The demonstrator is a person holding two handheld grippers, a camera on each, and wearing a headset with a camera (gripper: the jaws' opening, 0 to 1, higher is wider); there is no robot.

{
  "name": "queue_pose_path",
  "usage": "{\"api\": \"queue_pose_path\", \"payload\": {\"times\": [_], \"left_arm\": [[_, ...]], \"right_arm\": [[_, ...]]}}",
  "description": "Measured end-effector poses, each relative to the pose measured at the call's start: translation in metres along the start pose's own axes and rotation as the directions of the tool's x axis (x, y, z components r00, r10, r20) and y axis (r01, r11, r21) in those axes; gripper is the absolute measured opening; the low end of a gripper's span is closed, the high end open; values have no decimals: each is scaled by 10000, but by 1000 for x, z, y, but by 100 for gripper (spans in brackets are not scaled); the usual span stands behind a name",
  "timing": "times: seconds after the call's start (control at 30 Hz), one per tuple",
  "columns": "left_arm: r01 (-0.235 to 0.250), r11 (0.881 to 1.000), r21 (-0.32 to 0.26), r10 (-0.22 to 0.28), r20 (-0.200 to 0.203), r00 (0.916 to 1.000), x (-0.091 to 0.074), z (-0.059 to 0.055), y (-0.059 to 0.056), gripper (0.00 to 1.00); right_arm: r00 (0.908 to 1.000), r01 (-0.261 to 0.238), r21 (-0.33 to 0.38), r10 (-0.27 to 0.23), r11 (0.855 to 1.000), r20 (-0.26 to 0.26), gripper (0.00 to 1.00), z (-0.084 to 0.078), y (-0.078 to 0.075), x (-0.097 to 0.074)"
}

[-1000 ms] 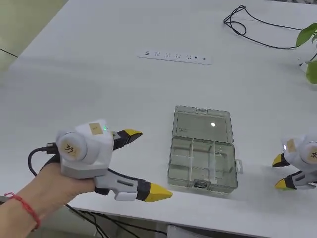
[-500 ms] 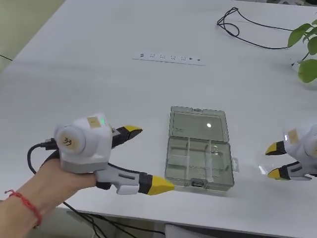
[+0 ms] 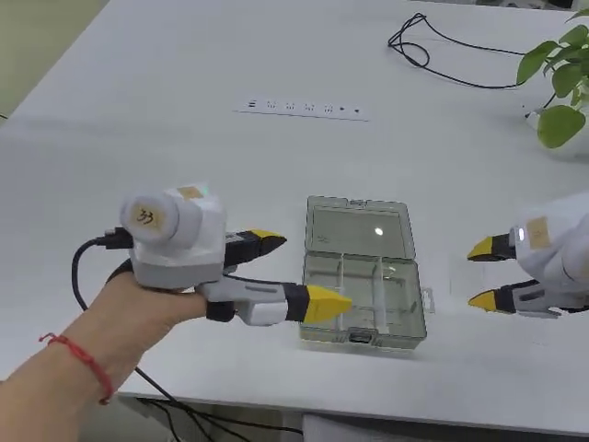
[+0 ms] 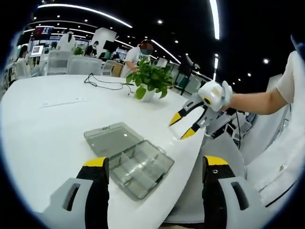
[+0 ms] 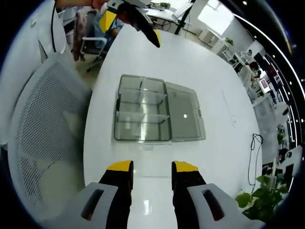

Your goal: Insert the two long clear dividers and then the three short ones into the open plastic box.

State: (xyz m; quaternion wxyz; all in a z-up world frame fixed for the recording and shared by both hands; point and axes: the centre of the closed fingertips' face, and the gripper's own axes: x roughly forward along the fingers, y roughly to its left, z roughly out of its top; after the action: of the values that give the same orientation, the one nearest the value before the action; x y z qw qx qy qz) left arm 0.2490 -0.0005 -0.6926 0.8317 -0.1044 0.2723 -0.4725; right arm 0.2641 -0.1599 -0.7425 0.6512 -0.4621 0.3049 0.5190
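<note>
Since clear dividers (image 3: 379,293) already seem to stand inside the box (image 3: 405,333), the step in hand looks like seating them; in the head view the box lies open at the near edge of the tabletop (image 3: 184,138), the left gripper (image 3: 304,272) just left of it, the right gripper (image 3: 480,274) near on its right, both spread and empty; better, I judge, to steady one wall and press each divider straight down its slots.

From the left gripper view the left gripper (image 4: 156,162) gapes toward the box (image 4: 152,183), the right gripper (image 4: 180,129) beyond it.

From the right gripper view the right gripper (image 5: 152,166), released, faces the box (image 5: 186,114); dividers (image 5: 143,114) cross inside, their number unclear.

Against the earlier head view, both grippers have closed in on the box.
</note>
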Motion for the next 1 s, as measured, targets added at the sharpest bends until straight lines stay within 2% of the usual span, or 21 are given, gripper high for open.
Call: {"api": "queue_pose_path", "payload": {"times": [0.03,0.4,0.7,1.0], "left_arm": [[172,9998,-132,-170,121,9998,2,4,-4,79],[592,9926,-1057,-576,181,9982,18,12,-22,58],[1006,9858,-1343,-1012,24,9949,35,10,-41,48],[1418,9746,-1734,-1441,-4,9896,46,7,-56,36]], "right_arm": [[10000,66,-28,-66,10000,63,33,-2,-4,3],[9975,423,-47,-419,9991,574,33,46,3,-14],[9939,679,-214,-658,9975,889,33,83,15,-25],[9912,845,-290,-810,9960,1043,33,101,23,-31]]}}
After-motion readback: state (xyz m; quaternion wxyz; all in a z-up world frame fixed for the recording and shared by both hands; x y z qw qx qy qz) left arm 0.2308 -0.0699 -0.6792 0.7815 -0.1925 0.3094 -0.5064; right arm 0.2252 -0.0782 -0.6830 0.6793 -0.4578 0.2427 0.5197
